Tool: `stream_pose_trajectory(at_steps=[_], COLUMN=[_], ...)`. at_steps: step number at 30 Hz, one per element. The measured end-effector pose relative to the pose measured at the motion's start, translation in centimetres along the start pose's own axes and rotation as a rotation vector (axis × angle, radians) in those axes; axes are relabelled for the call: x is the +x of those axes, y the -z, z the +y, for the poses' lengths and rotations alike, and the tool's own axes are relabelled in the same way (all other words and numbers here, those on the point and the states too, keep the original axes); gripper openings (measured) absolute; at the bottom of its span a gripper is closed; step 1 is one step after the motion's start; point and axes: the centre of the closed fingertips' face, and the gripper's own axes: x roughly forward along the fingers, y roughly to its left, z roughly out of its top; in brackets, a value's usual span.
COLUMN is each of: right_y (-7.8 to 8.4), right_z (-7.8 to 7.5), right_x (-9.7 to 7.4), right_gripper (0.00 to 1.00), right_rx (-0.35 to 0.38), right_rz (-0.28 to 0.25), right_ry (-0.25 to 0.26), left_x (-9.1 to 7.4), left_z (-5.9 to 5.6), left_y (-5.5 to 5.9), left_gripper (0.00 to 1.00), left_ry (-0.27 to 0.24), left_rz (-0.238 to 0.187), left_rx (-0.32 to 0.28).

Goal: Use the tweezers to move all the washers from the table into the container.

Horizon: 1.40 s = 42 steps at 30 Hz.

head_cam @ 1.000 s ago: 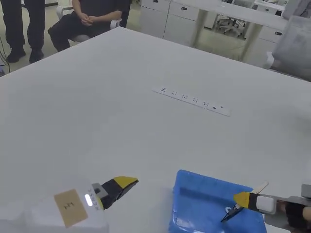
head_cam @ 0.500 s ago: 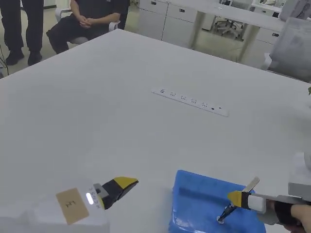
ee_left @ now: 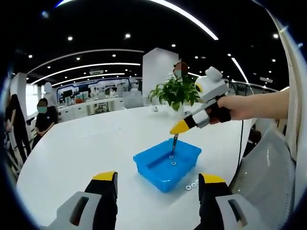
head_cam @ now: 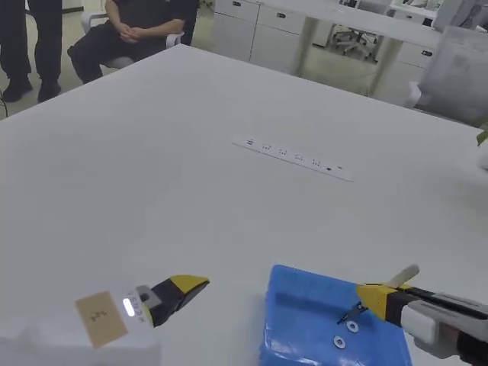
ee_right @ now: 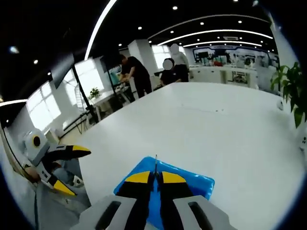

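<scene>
In the head view, the right gripper point(head_cam: 364, 303) is seen at the lower right, clenched on the tweezers point(head_cam: 357, 310). Their dark tips are held low over the blue container point(head_cam: 301, 320). Two washers point(head_cam: 352, 326) lie on the container's floor, just beside the tips. Whether anything is pinched between the tips cannot be told. The left gripper point(head_cam: 192, 287) is held over the white table point(head_cam: 191, 152), to the container's left and apart from it. A power strip point(head_cam: 293, 158) lies farther out.

In the left gripper view, the left gripper point(ee_left: 158, 178) is shown released, its jaws spread wide with nothing between them. The right gripper point(ee_left: 183, 126) is seen above the container point(ee_left: 149, 173), with the tweezers point(ee_left: 173, 143) pointed down into it. Loose washers point(ee_left: 192, 185) lie on the table point(ee_left: 86, 143), just beside the container's near corner. These are judged to be the work left.

In the right gripper view, the right gripper point(ee_right: 154, 178) is seen closed on the tweezers point(ee_right: 156, 165), which point out over the container point(ee_right: 196, 184). The left gripper point(ee_right: 72, 167) appears at the left, jaws apart.

For the step in hand, the tips should be lifted clear of the container's wall before being carried sideways. One loose washer should be singled out and pinched by its rim. The clamp on the tweezers should be kept even, and the washer let go low over the floor so that it is not bounced out.
</scene>
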Motion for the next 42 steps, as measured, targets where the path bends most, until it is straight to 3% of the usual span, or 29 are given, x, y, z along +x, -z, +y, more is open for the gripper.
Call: stream_pose_trajectory(at_steps=[8,15,21,28,31,42], right_y=[0.6,2.9,4.9,6.8,8.0,9.9], right_z=[2.0,4.0,4.3,4.1,3.5,2.6], right_x=[-1.5,-2.4,-2.4,-2.1,-2.0,-1.6], right_gripper=[0.03,0.03,0.03,0.03,0.03,0.03], right_rx=[-0.041,-0.025,0.052,0.068,0.063,0.059], right_rz=[-0.021,0.008,0.039,0.088,0.117,0.144], right_ry=[-0.083,-0.166,-0.194,-0.188,-0.161,-0.117], left_x=[0.1,0.1,0.2,0.3,0.3,0.4], left_z=[-0.2,-0.1,-0.3,-0.4,-0.4,-0.4], left_y=[0.2,0.3,0.5,0.6,0.6,0.6], left_gripper=[0.69,0.68,0.68,0.68,0.68,0.68], left_ry=[0.011,0.009,0.016,0.02,0.021,0.026], left_rz=[0.008,0.006,0.012,0.015,0.013,0.016], left_rx=[0.008,0.004,0.011,0.014,0.014,0.018])
